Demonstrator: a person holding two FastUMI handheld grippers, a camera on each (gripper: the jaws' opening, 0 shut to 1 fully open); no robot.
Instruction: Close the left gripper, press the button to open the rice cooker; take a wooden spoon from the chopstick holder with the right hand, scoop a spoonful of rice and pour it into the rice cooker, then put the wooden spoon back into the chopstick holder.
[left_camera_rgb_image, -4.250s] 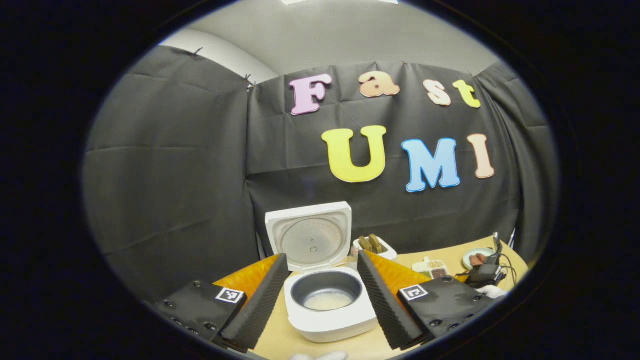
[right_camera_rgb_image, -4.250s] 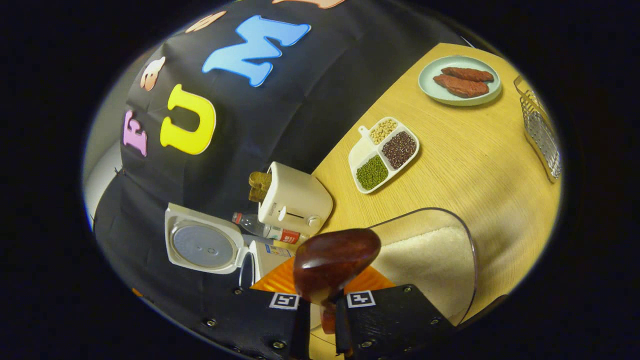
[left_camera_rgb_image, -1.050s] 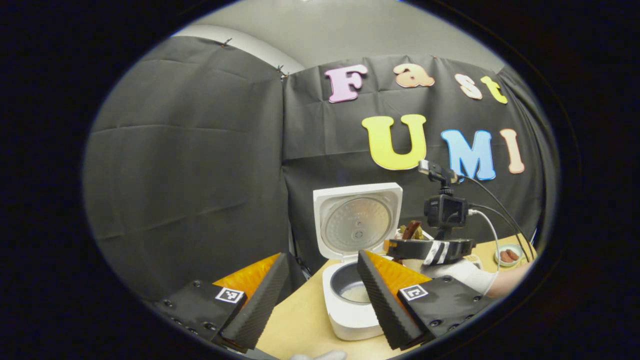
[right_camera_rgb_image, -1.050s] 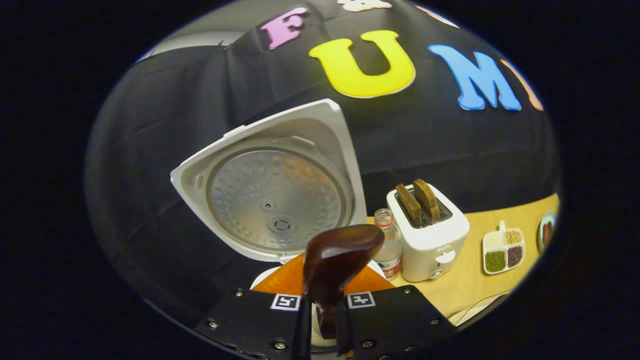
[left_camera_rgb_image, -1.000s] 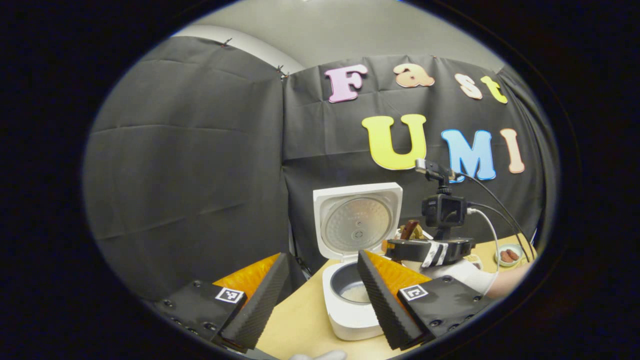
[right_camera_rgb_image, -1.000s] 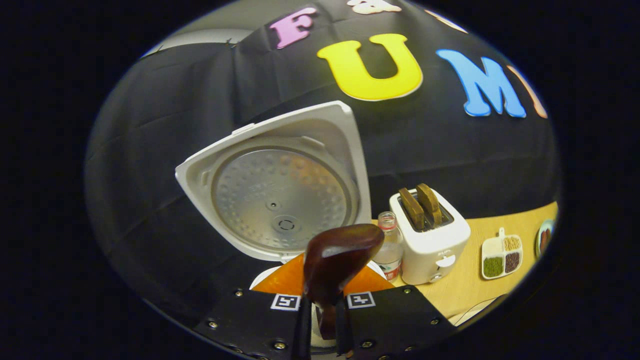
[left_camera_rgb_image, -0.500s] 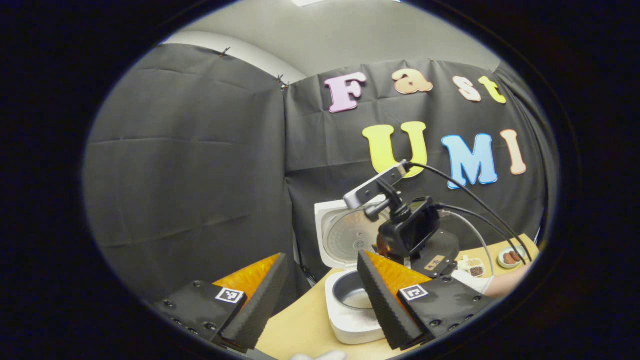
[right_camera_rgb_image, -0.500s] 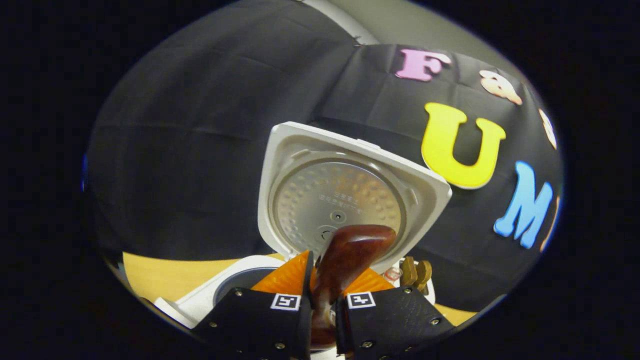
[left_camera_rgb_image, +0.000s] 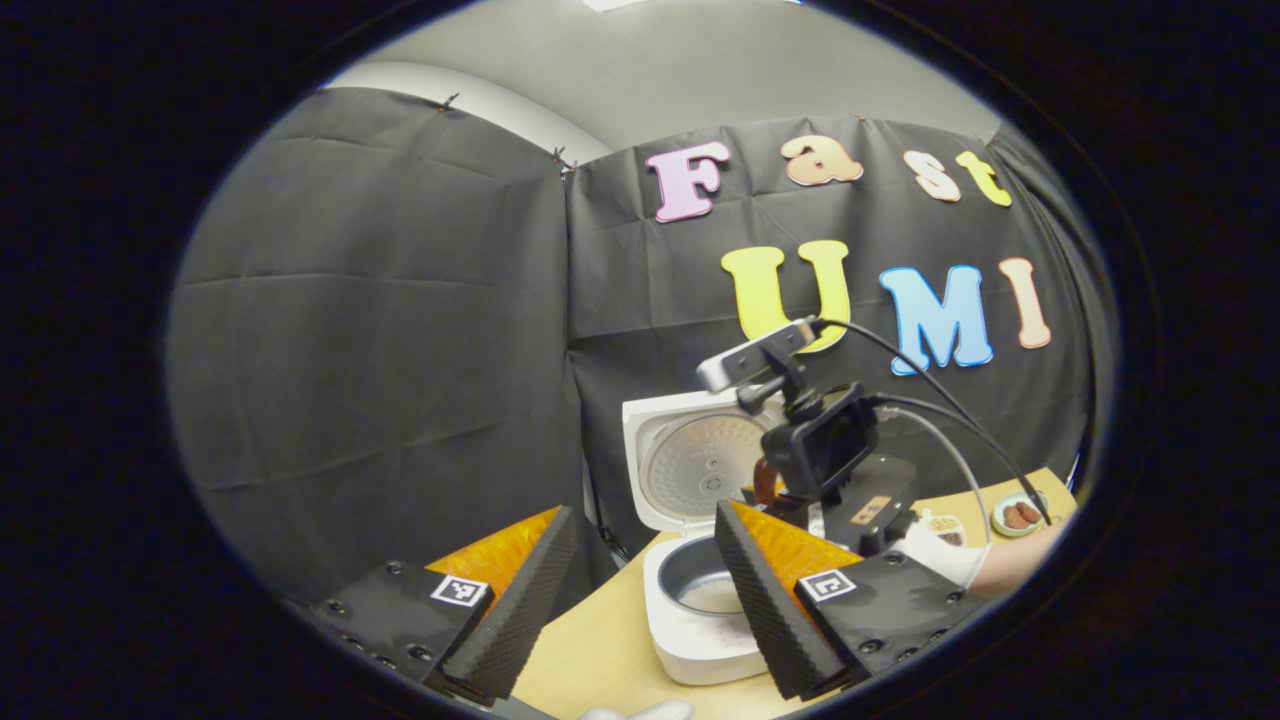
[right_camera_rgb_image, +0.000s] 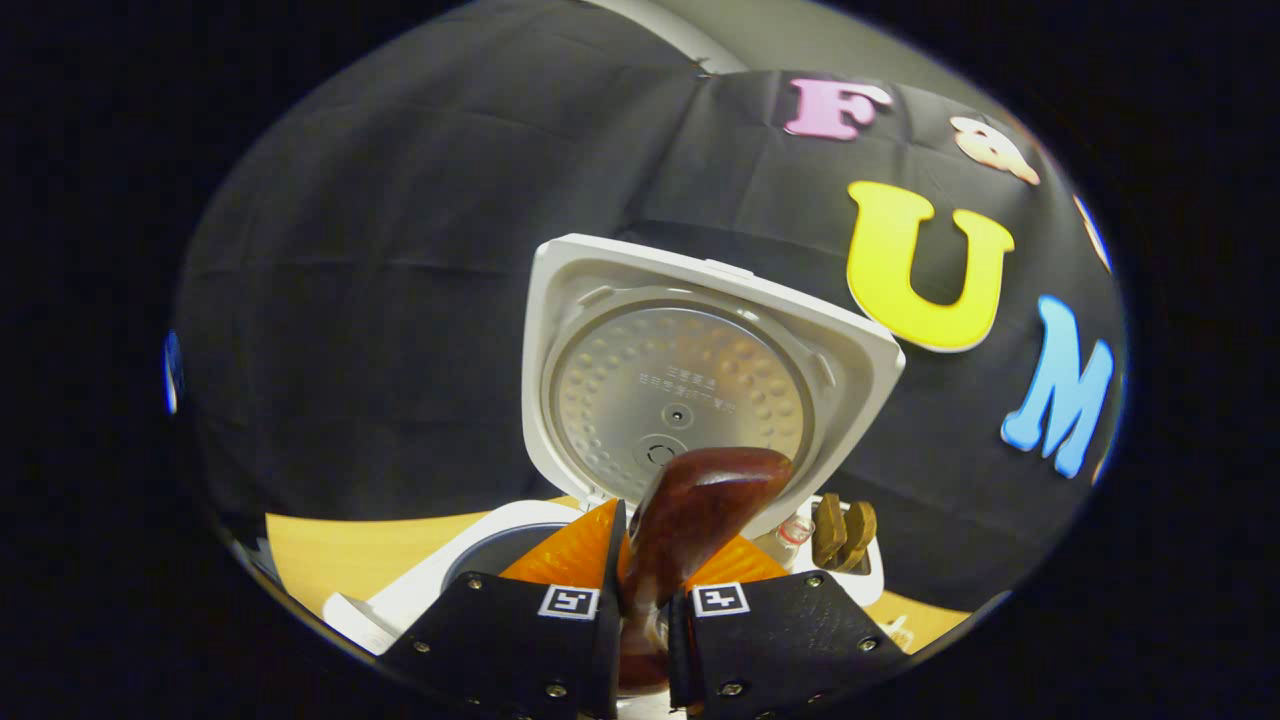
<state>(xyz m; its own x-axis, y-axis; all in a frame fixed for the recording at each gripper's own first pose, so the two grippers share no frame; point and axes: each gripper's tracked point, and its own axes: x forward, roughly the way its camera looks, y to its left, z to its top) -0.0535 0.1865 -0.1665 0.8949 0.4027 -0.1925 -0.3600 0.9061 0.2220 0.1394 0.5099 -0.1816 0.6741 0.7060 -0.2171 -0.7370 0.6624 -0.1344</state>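
The white rice cooker (left_camera_rgb_image: 700, 640) stands on the table with its lid (left_camera_rgb_image: 690, 465) up and rice in the bottom of its inner pot (left_camera_rgb_image: 712, 592). My left gripper (left_camera_rgb_image: 640, 600) hangs open in front of the cooker, holding nothing. My right gripper (right_camera_rgb_image: 645, 600) is shut on the handle of the dark wooden spoon (right_camera_rgb_image: 700, 500). The spoon's bowl sits tilted in front of the open lid (right_camera_rgb_image: 690, 380), above the pot's rim (right_camera_rgb_image: 480, 550). In the left gripper view the right gripper (left_camera_rgb_image: 790, 495), held by a gloved hand (left_camera_rgb_image: 940, 560), leans over the cooker's right side.
A toaster (right_camera_rgb_image: 845, 545) with two bread slices stands right of the cooker. Farther right on the wooden table (left_camera_rgb_image: 600, 650) are a divided dish (left_camera_rgb_image: 940, 525) and a plate of meat (left_camera_rgb_image: 1018, 515). Cables trail from the right gripper's camera (left_camera_rgb_image: 830, 450).
Within the last second my right gripper has rolled over the cooker with the spoon, tilting its bowl above the pot. The left gripper has hardly moved.
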